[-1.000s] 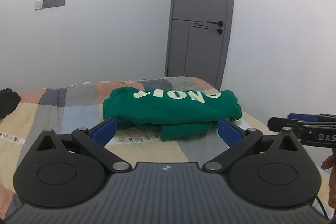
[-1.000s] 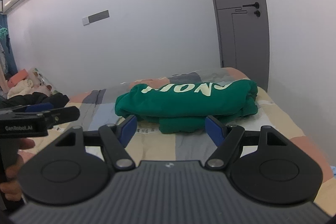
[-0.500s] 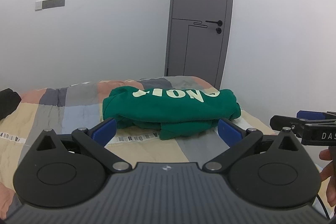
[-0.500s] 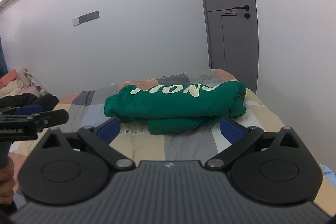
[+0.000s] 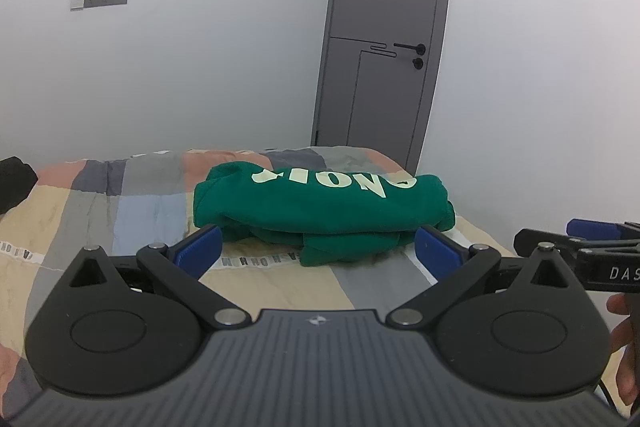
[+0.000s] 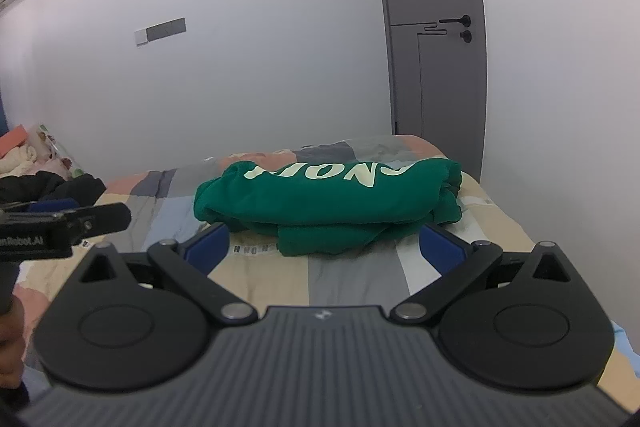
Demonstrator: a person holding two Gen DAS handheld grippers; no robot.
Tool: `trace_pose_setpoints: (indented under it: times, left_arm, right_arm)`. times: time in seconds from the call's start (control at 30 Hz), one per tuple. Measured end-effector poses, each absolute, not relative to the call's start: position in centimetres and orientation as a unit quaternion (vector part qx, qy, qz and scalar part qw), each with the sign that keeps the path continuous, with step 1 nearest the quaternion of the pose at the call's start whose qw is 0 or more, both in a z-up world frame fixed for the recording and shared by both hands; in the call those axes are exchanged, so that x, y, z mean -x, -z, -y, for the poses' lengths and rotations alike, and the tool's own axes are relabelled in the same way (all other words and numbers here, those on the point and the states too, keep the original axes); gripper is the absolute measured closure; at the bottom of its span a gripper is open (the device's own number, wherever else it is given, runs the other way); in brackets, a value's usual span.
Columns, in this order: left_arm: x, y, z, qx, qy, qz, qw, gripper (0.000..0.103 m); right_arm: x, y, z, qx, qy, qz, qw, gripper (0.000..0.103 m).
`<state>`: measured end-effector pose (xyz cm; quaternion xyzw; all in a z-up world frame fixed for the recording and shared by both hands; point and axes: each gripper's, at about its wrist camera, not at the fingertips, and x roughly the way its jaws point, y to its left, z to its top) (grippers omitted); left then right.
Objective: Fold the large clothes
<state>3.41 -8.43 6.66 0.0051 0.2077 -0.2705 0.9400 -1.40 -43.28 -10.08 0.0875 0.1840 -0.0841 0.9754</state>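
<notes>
Although both grippers hover short of it, the green top already lies folded into a compact bundle on the bed, pale lettering upward, one lower layer poking out at the near edge. To my eye the folding of this garment is done, or nearly so; what may remain is tidying that stray flap, or moving on to another piece, though no second garment laid out for folding shows. The left gripper has its blue pads spread wide with only bedspread and the bundle's near edge seen between them, nothing held. The right gripper stands just as wide; its jaws have just been opening, and nothing is between them either, the top lying beyond the tips. Neither tool touches the cloth. Counting: one green top, one bed with a patchwork cover, two grippers, each visible at the edge of the other's view, and one grey door behind. A dark heap of clothes lies at the far left of the bed; how many pieces it holds I cannot tell.
</notes>
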Motion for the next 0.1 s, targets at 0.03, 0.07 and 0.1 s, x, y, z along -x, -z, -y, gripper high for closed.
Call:
trace_pose_setpoints:
  times: [0.03, 0.07, 0.1]
  left_arm:
    - [-3.38, -6.66, 8.44, -0.006, 0.270, -0.209, 0.940, 0.000]
    - [-3.36, -6.66, 8.43, -0.006, 0.271, -0.210, 0.939, 0.000]
    - [-3.34, -6.69, 8.35, -0.006, 0.272, -0.210, 0.939, 0.000]
  right_arm:
    - [1.42, 10.12, 43.23, -0.087, 0.086, -0.184, 0.975, 0.000]
    - [1.40, 10.14, 43.20, -0.088, 0.087, -0.185, 0.975, 0.000]
    - [1.38, 10.17, 43.14, -0.088, 0.086, -0.186, 0.975, 0.000]
